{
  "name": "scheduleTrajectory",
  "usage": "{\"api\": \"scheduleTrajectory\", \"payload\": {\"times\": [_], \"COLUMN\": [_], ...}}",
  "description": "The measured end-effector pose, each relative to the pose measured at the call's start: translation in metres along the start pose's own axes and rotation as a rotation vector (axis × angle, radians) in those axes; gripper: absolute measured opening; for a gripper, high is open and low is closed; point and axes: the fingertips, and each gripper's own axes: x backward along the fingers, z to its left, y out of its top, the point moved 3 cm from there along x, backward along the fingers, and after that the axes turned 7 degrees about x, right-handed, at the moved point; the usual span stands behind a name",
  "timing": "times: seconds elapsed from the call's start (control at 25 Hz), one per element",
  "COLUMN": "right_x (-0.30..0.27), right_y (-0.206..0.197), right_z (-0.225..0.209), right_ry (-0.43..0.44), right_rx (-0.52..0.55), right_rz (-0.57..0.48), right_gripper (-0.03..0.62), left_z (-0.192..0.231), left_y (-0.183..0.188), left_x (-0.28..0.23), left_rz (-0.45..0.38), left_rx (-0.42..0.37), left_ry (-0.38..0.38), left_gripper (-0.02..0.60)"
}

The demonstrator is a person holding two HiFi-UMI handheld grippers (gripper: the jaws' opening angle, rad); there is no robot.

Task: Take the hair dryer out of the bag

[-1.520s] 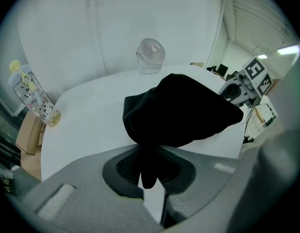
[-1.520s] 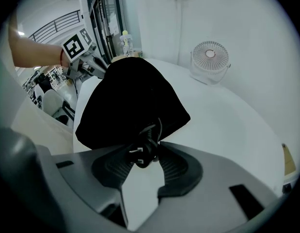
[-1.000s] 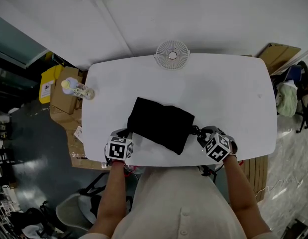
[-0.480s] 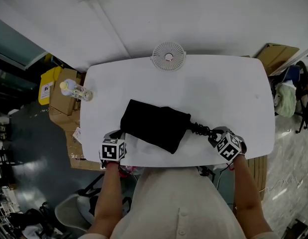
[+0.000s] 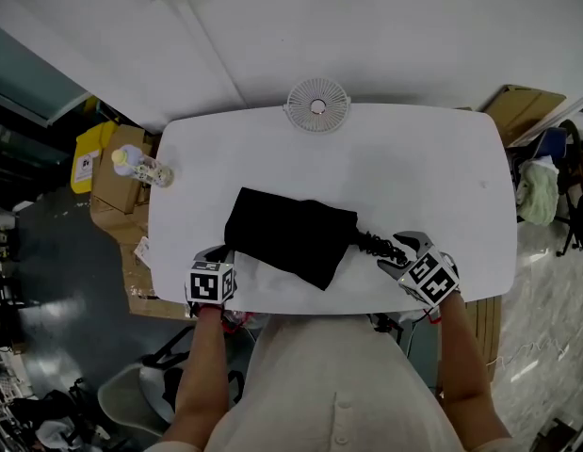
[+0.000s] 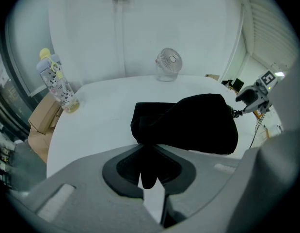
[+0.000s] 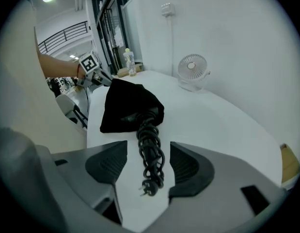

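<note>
A black cloth bag [image 5: 291, 234] lies on the white table [image 5: 432, 177], bulging; the hair dryer's body stays hidden inside it. Its black coiled cord [image 5: 380, 247] sticks out of the bag's right end onto the table. My left gripper [image 5: 217, 257] is shut on the bag's near left corner, with black fabric [image 6: 149, 165] pinched between the jaws. My right gripper [image 5: 400, 260] has just been opening its jaws. They stand wide apart on either side of the cord [image 7: 150, 147] and its plug [image 7: 148, 188], and the pads do not touch it.
A small white fan [image 5: 317, 104] stands at the table's far edge. A patterned bottle [image 5: 140, 167] stands at the far left corner. Cardboard boxes [image 5: 117, 191] sit on the floor to the left, and a bag with other items [image 5: 541, 186] to the right.
The cord has come out of the bag's right end as my right gripper drew back to the right. That gripper's jaws have opened, and the cord lies on the table. The bag slid slightly left.
</note>
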Motion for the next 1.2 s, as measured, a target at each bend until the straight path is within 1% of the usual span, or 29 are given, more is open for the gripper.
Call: {"api": "scheduleTrajectory", "payload": {"times": [0.08,0.2,0.48,0.64,0.76,0.88,1.04,1.2], "right_x": [-0.01,-0.038,-0.085,-0.096,-0.102,-0.106,-0.1,-0.086], "right_y": [0.019,0.034,0.036,0.034,0.033,0.032,0.029,0.015], "right_z": [0.002,0.004,0.004,0.005,0.004,0.004,0.004,0.004], "right_ry": [0.012,0.025,0.028,0.036,0.013,-0.002,-0.001,-0.01], "right_rx": [0.051,0.131,0.177,0.181,0.179,0.162,0.112,0.077], "right_rz": [-0.008,0.038,0.159,0.231,0.289,0.335,0.348,0.35], "right_gripper": [0.275,0.279,0.278,0.278,0.276,0.26,0.244,0.242], "left_z": [0.0,-0.001,-0.001,-0.002,-0.003,-0.002,0.004,0.011], "left_y": [-0.001,-0.001,-0.004,-0.004,-0.004,-0.005,-0.005,-0.006], "left_x": [0.001,0.002,0.001,0.001,0.0,0.0,0.004,0.007], "left_rz": [-0.001,-0.002,0.011,0.019,0.023,0.03,0.031,0.014], "left_rx": [0.002,0.004,0.02,0.017,0.019,0.027,0.075,0.14], "left_ry": [0.0,-0.002,-0.022,-0.025,-0.027,-0.021,0.01,0.031], "left_gripper": [0.044,0.044,0.044,0.044,0.044,0.044,0.043,0.044]}}
